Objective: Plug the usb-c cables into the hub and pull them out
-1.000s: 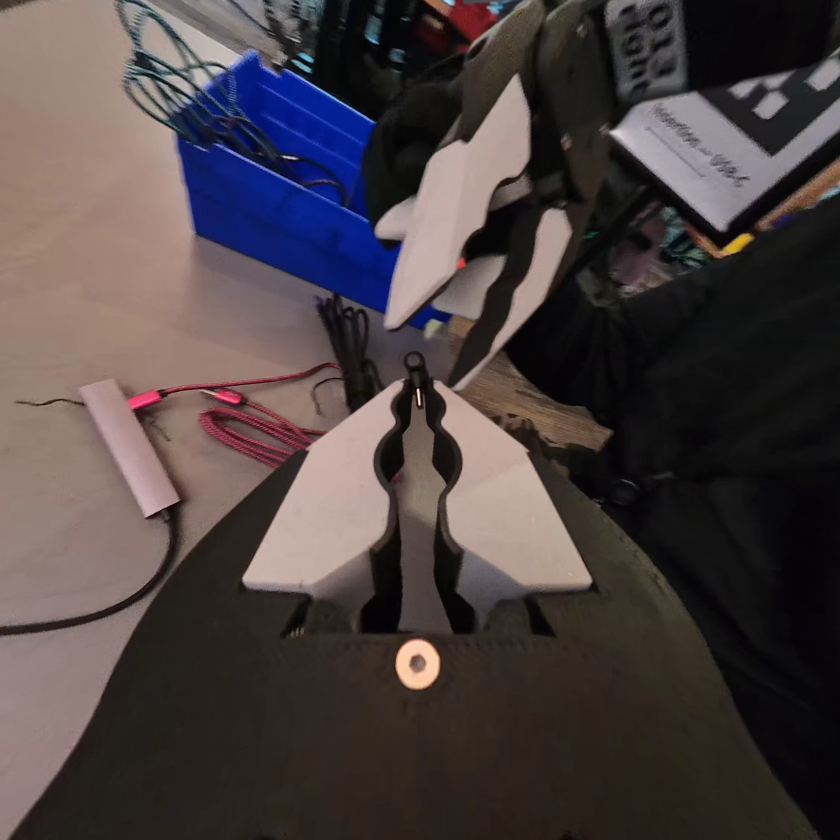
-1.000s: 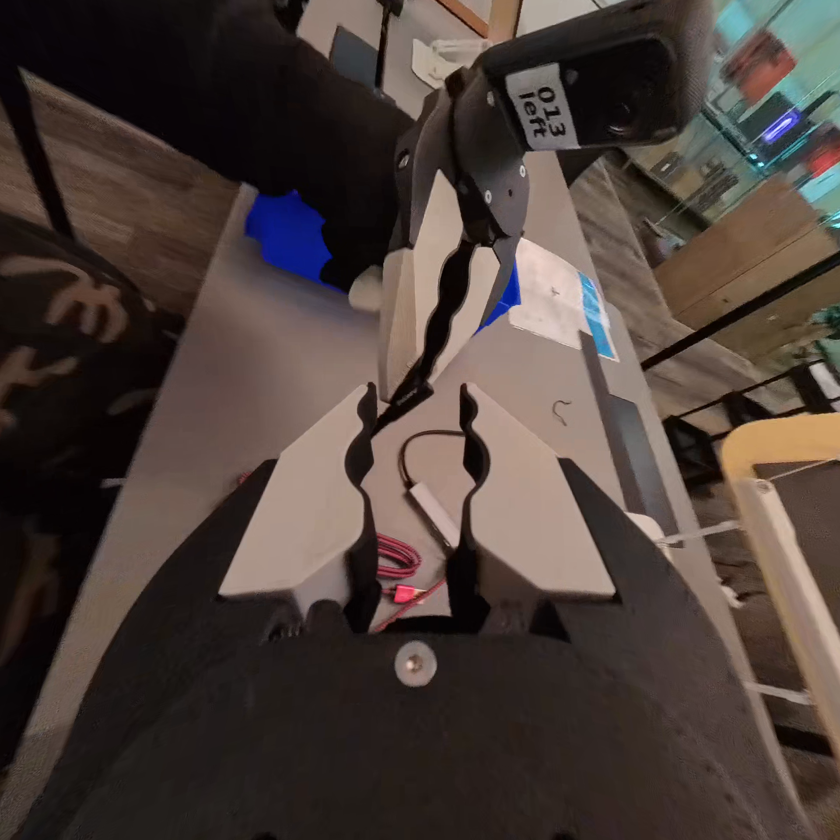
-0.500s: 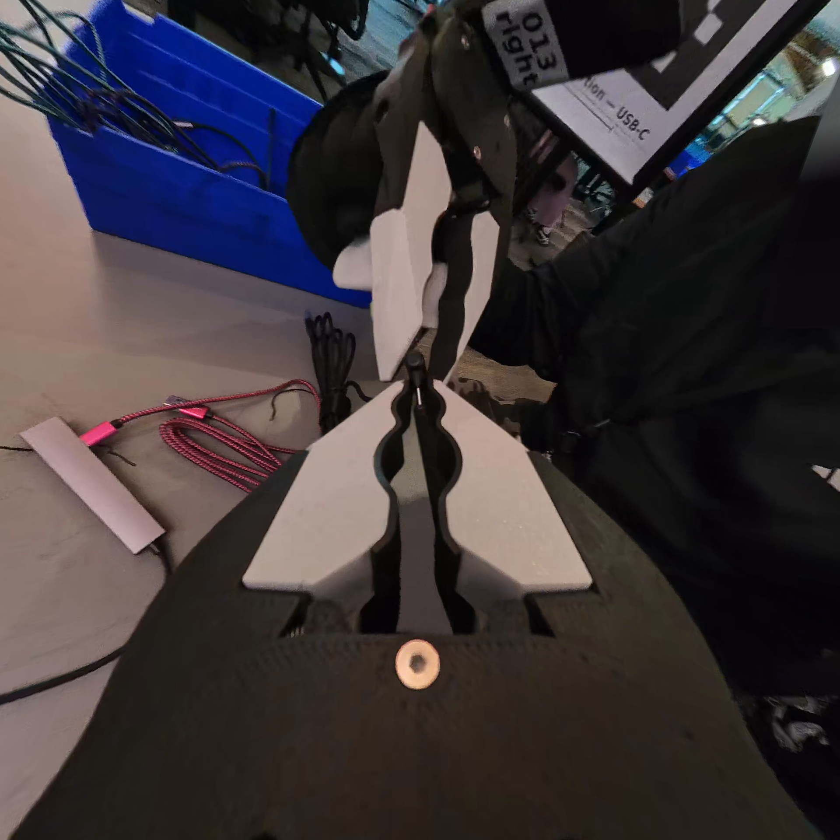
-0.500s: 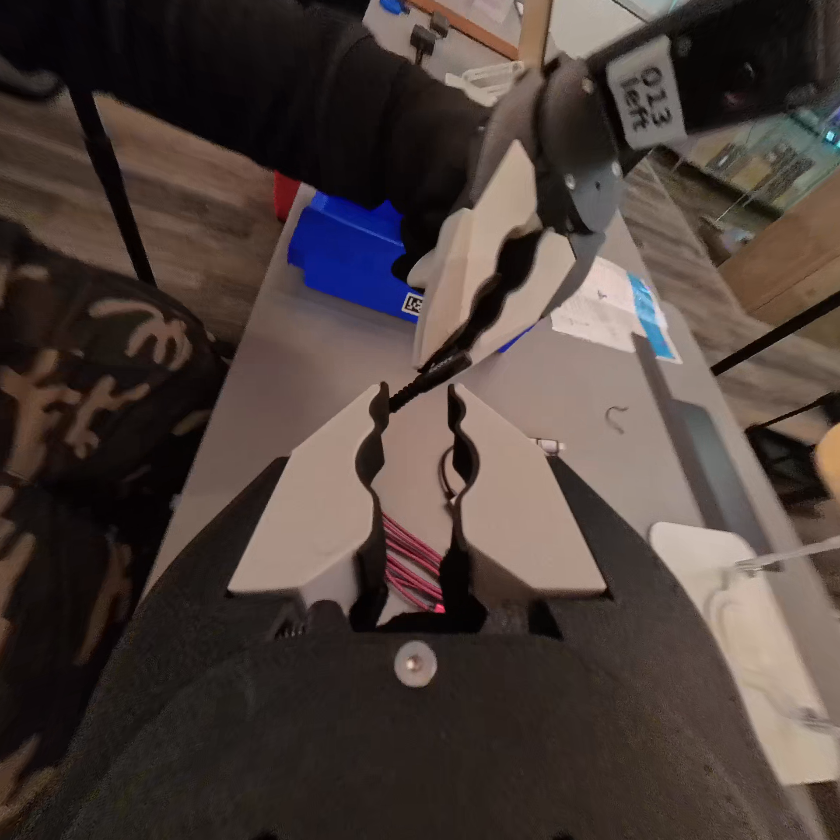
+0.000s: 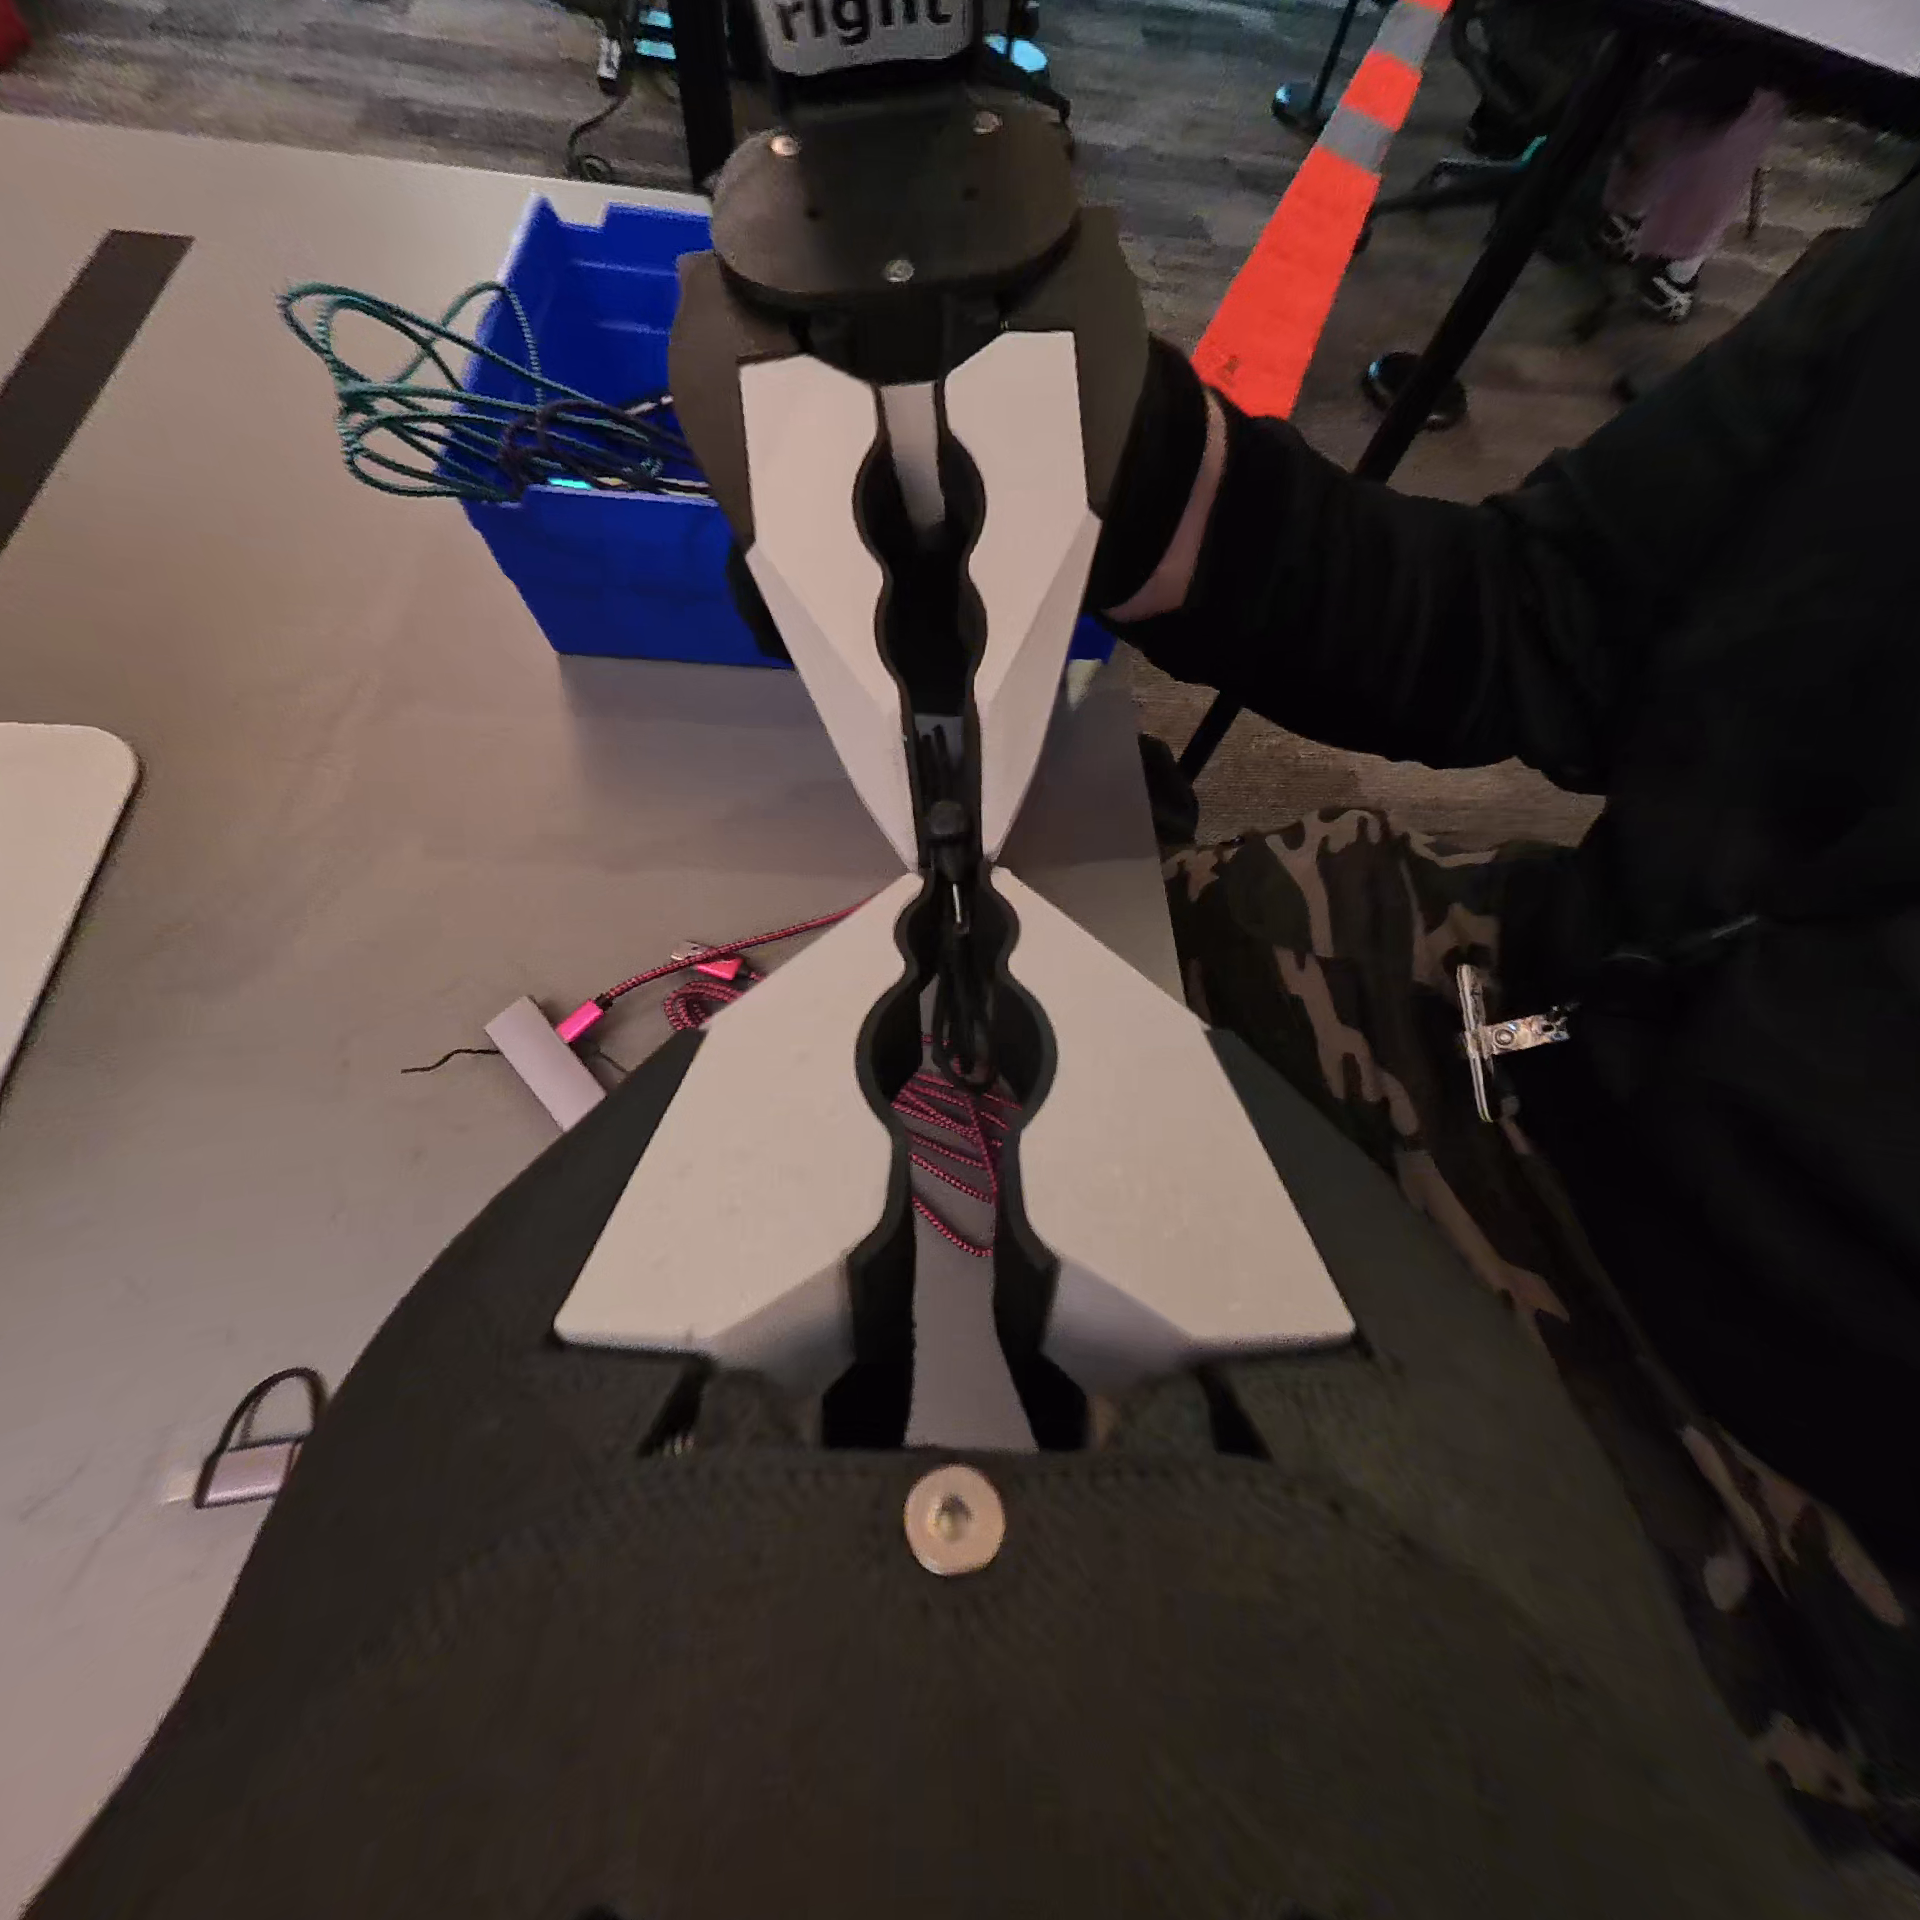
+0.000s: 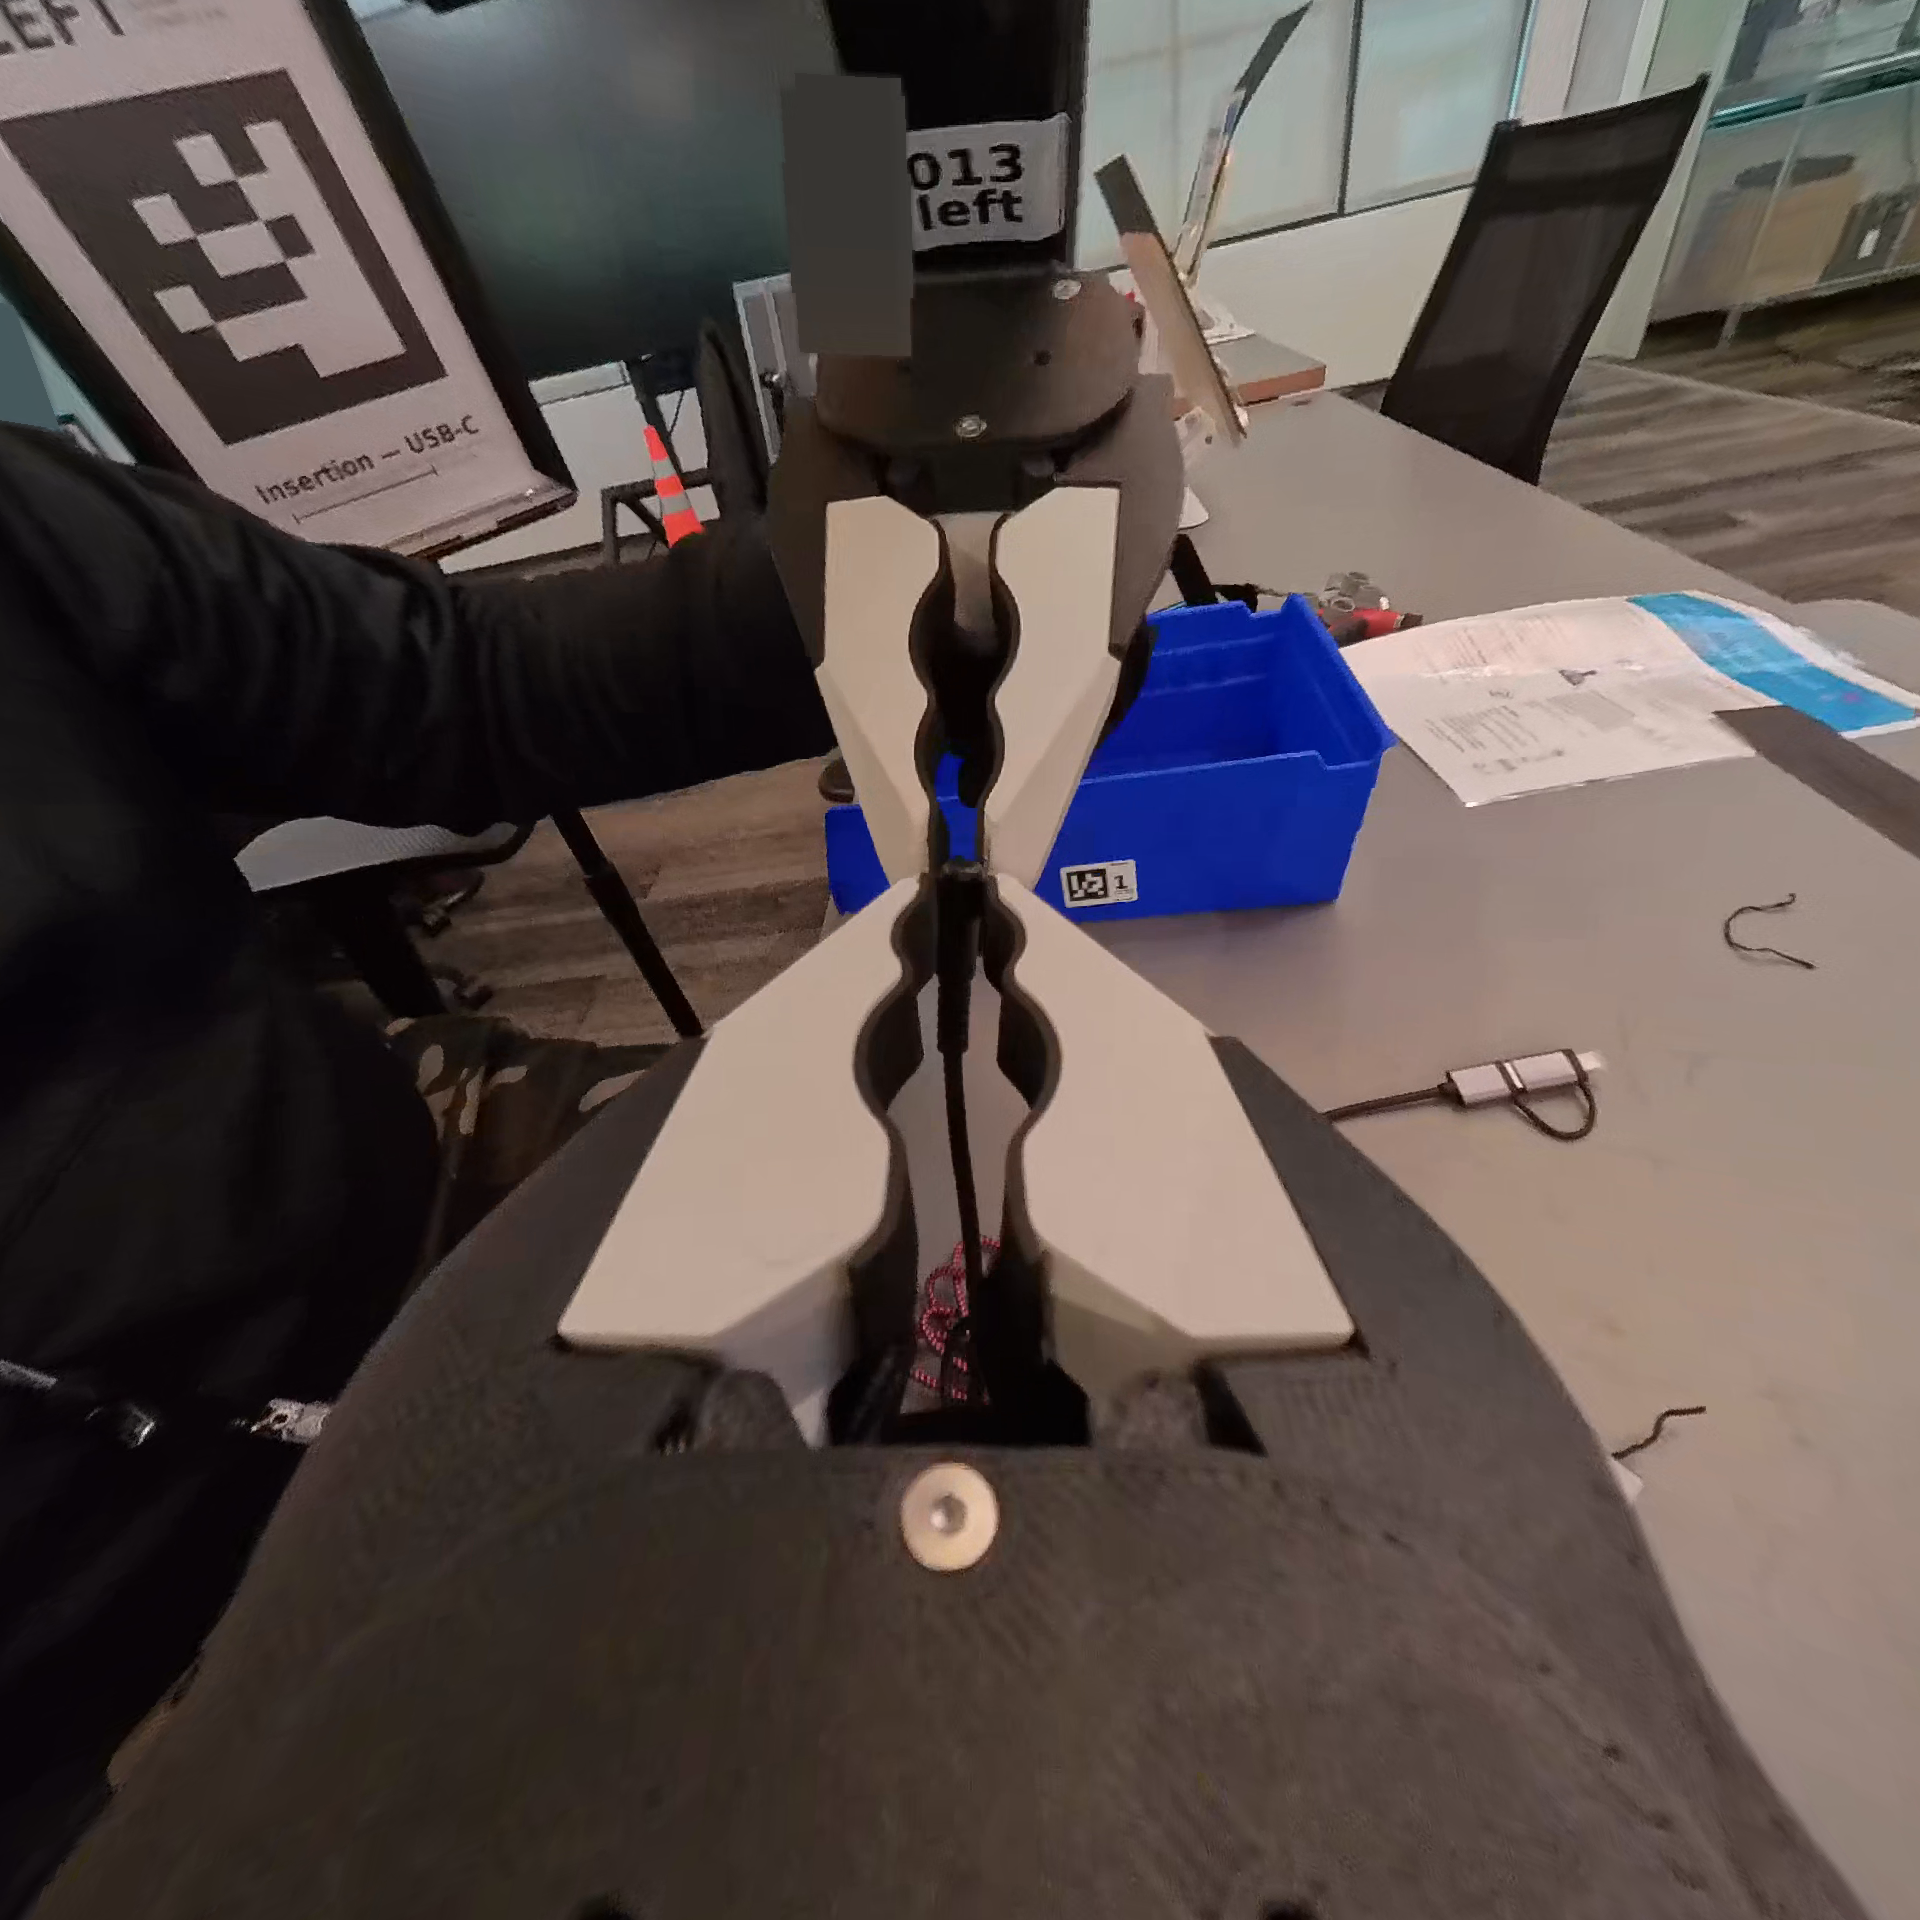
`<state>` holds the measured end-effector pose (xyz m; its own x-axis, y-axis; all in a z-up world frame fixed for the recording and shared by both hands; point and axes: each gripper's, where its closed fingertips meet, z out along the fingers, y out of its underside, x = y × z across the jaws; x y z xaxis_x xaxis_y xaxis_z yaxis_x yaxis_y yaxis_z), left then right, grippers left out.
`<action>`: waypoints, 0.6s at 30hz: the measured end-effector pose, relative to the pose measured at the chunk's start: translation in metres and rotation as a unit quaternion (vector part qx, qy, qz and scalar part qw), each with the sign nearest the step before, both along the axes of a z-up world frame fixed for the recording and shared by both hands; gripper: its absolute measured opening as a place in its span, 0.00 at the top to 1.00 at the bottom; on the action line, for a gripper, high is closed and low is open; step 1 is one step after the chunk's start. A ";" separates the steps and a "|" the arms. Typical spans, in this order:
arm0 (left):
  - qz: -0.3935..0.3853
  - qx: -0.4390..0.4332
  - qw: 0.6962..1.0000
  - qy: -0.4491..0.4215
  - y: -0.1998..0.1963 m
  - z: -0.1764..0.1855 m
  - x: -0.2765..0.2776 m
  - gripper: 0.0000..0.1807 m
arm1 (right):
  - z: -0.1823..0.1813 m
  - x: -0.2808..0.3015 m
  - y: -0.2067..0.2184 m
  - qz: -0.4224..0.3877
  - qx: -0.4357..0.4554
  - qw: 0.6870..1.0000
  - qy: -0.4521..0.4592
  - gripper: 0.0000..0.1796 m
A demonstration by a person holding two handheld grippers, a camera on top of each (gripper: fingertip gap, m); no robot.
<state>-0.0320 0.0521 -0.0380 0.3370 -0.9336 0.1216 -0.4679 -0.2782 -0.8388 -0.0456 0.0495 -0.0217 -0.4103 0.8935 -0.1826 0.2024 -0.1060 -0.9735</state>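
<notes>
1. At the near table edge, left wrist view: the left gripper (image 5: 954, 888) has its white fingers drawn nearly together, pinching the plug of a black usb-c cable (image 5: 948, 826) at the tips.
2. Directly opposite, tip to tip: the right gripper (image 5: 956, 857) is narrowed to a slit around the same plug. Whether it presses on the plug cannot be told.
3. Only in this view:
   - a slim silver-grey bar-shaped hub (image 5: 540, 1060) lies flat on the grey table (image 5: 312, 831), left of the left gripper's fingers, with a pink plug seated in its end;
   - green braided cables (image 5: 416, 416) spill over the rim of a blue plastic bin (image 5: 603, 561).
4. Through the finger gap: coils of a red-and-black braided cable (image 5: 951, 1153) lie on the table below.
5. At lower left: a small silver adapter with a black cord loop (image 5: 249, 1465) sits well apart from the hub.
6. Right wrist view: the black usb-c cable runs straight down the channel between the right gripper's fingers, its plug at the tips where the left gripper's fingers meet it.
7. Only in this view:
   - printed paper sheets (image 6: 1558, 707) lie beyond the bin;
   - a black mesh chair (image 6: 1507, 281) stands at the far table edge;
   - a white board with a black square marker (image 6: 260, 260) stands behind the person's black sleeve (image 6: 468, 675).
</notes>
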 end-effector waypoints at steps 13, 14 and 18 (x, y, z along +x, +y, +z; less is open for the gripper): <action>0.037 0.048 0.998 -0.034 0.007 0.014 0.002 1.00 | 0.014 0.008 0.012 -0.009 -0.039 0.998 0.038 0.96; 0.041 0.050 0.997 -0.035 0.009 0.015 0.003 1.00 | 0.013 0.007 0.012 -0.009 -0.038 0.999 0.037 0.94; 0.044 0.056 0.996 -0.048 0.010 0.015 0.007 1.00 | 0.014 0.005 0.010 -0.005 -0.042 0.998 0.039 0.97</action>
<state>-0.0246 0.0616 -0.0231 0.4095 -0.9107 0.0544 -0.3612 -0.2166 -0.9070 -0.0402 0.0599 -0.0077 -0.4174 0.8805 -0.2249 0.1249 -0.1896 -0.9739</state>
